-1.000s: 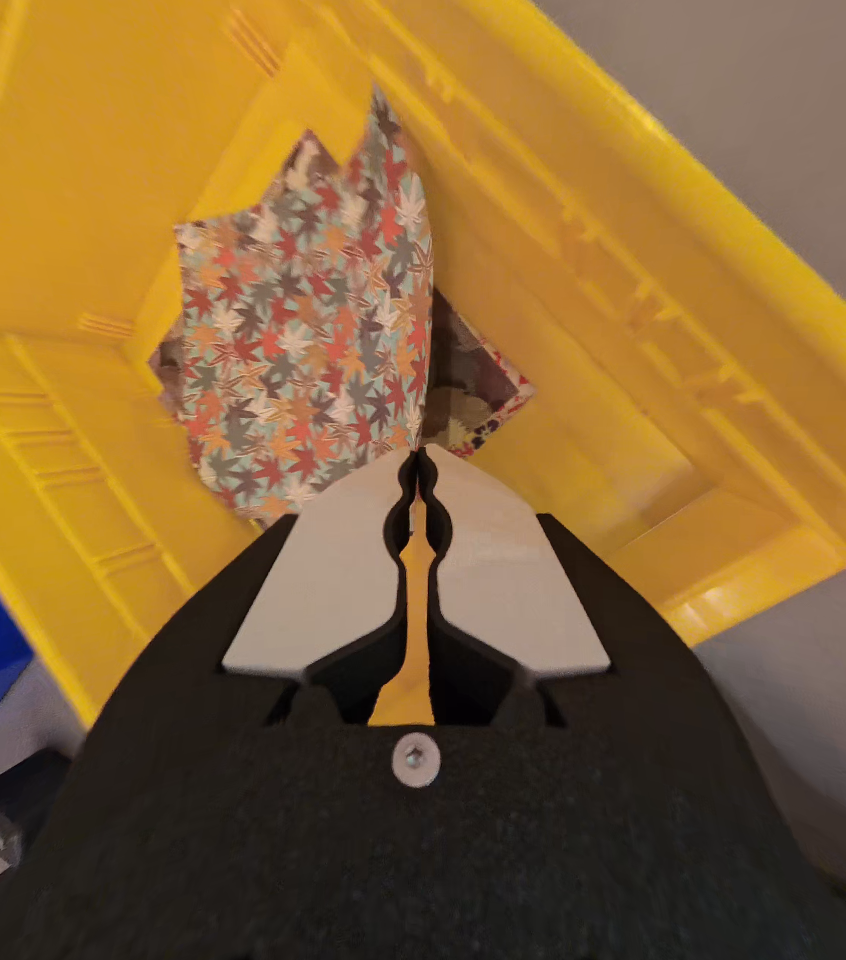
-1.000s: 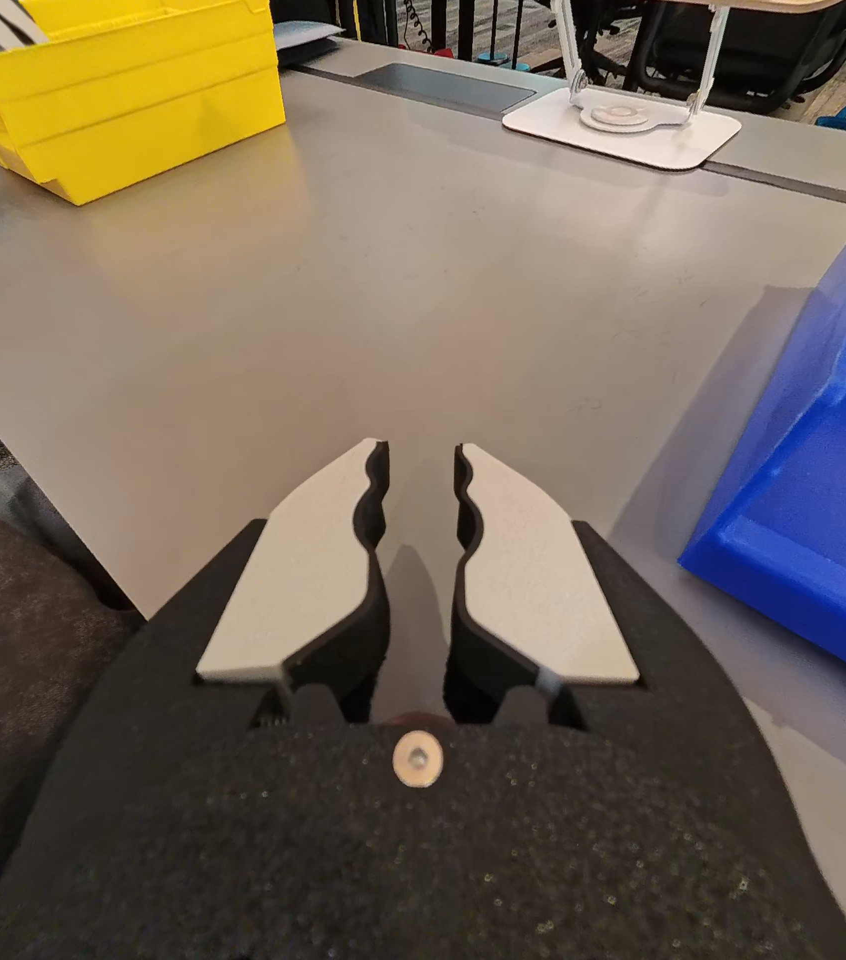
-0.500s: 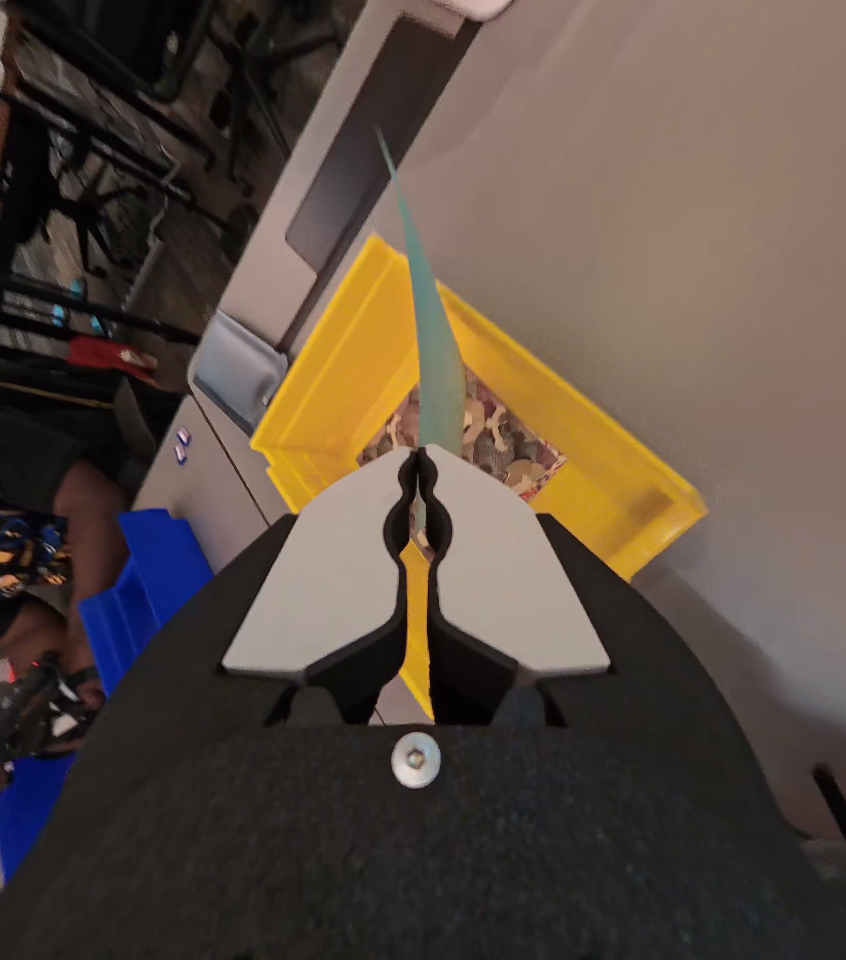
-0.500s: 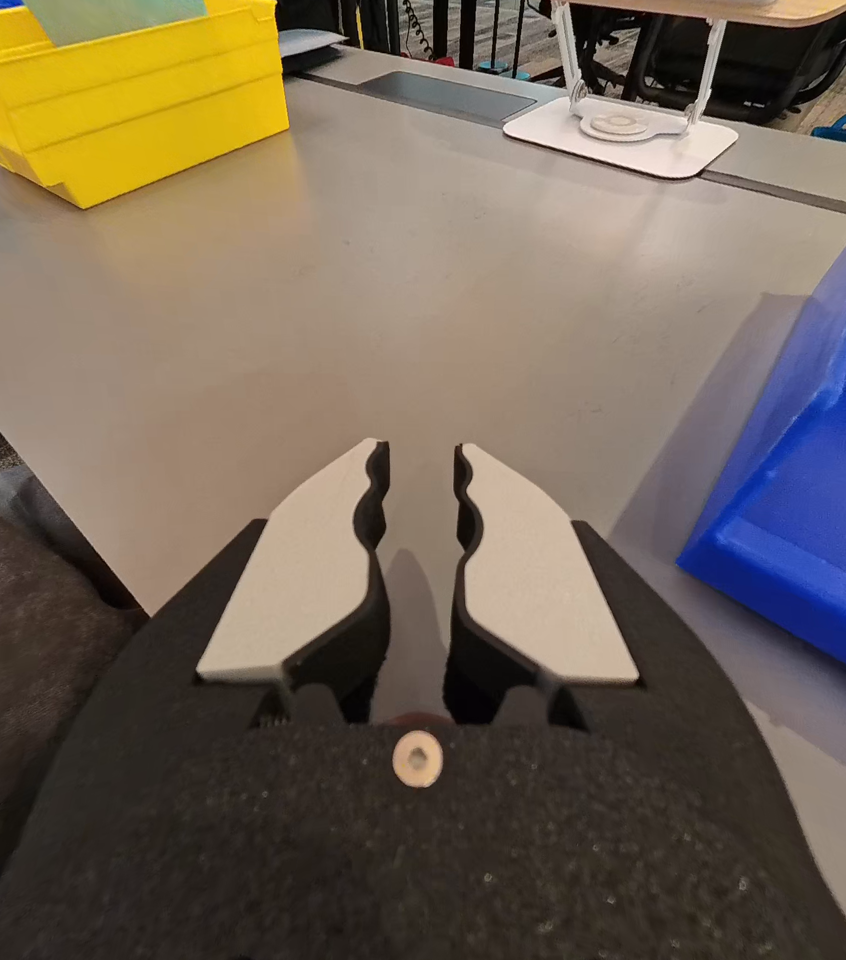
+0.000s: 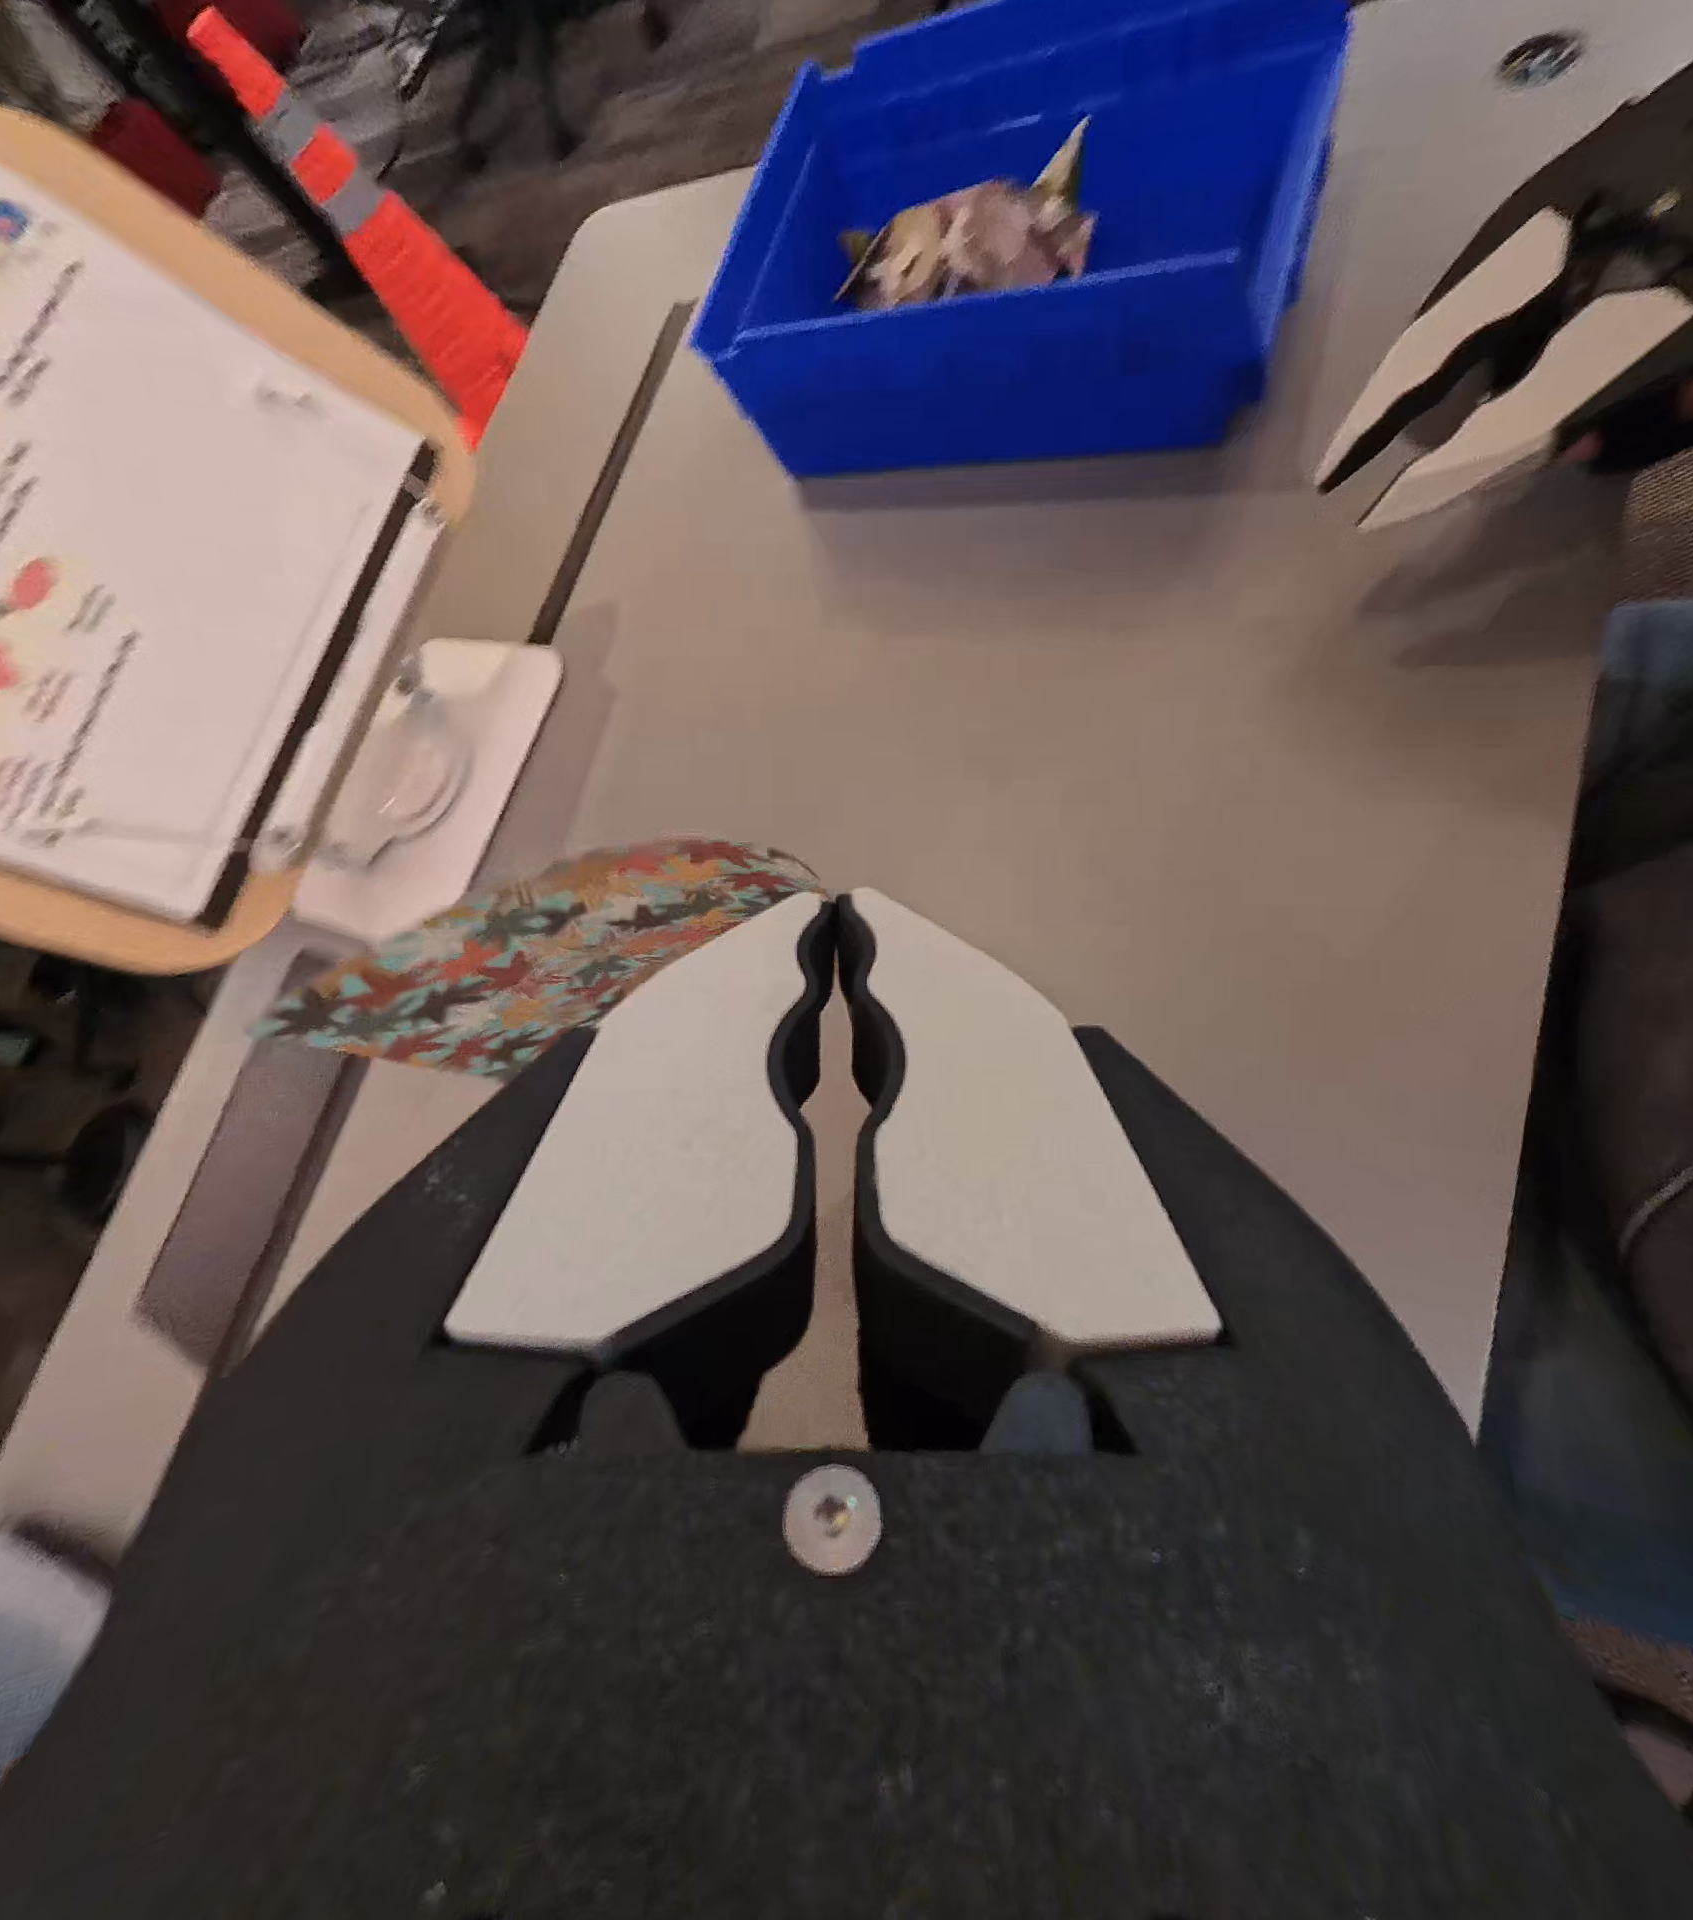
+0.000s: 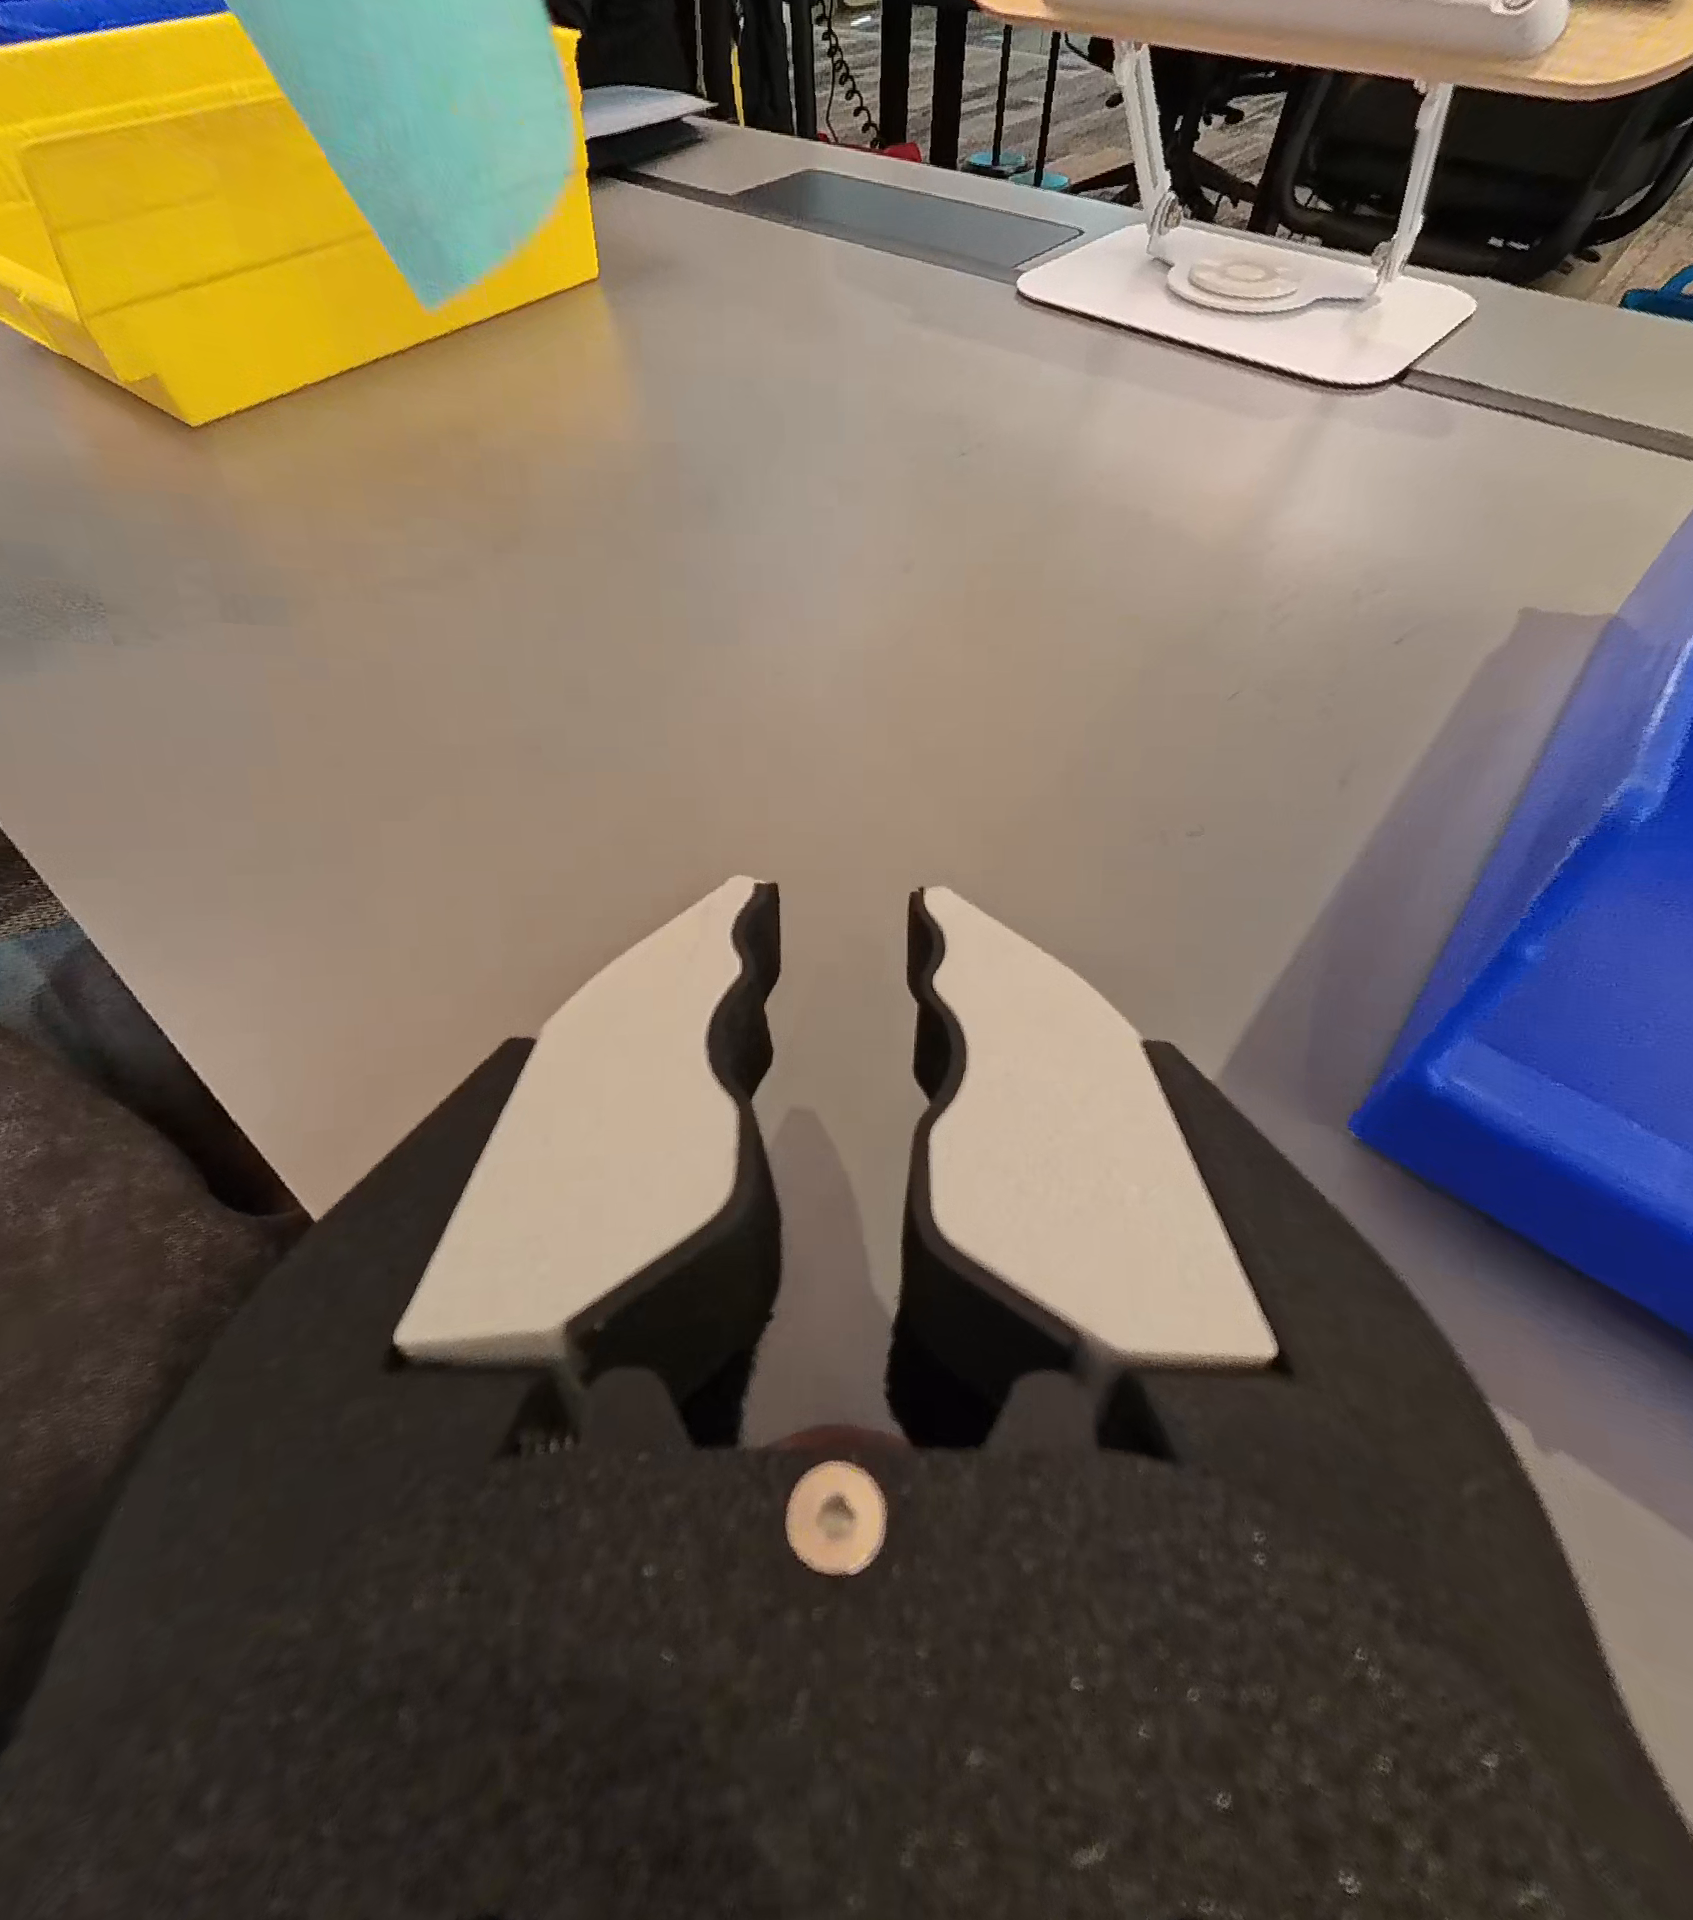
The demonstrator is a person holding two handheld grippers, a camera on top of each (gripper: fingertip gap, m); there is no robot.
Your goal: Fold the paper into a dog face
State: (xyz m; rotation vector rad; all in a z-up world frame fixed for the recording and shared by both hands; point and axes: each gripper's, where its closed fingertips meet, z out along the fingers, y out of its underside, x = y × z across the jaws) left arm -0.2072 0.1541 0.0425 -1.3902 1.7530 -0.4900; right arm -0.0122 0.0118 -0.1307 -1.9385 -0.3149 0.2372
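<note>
You are working over a plain grey surface point(image 6: 821, 623) in a room with office chairs and dark table legs behind it. A dark inset panel point(image 6: 909, 213) sits in the far part of the surface, and a white stand base point(image 6: 1247, 301) rests just beside it. In the left wrist view, a tilted board with a printed sheet point(image 5: 94, 540) stands at the left, above that base.

Two bins are on the surface, well apart: one yellow bin point(image 6: 198, 260) at the far left in the right wrist view and one blue bin point(image 5: 1008, 312) at the right. The blue bin holds a few folded patterned paper pieces point(image 5: 977, 234); blur keeps you from counting them. The stretch of surface between the bins is bare.

Your left gripper point(image 5: 837, 909) has its fingers pressed together on one corner of the paper point(image 5: 551, 951), a single sheet with a leaf pattern on one side. It hangs in the air above the surface and trails off to the left of the fingers. In the right wrist view its plain teal back point(image 6: 426, 125) shows in front of the yellow bin.

Your right gripper point(image 6: 842, 894) hovers low over the near edge of the surface, fingers apart and holding nothing.
</note>
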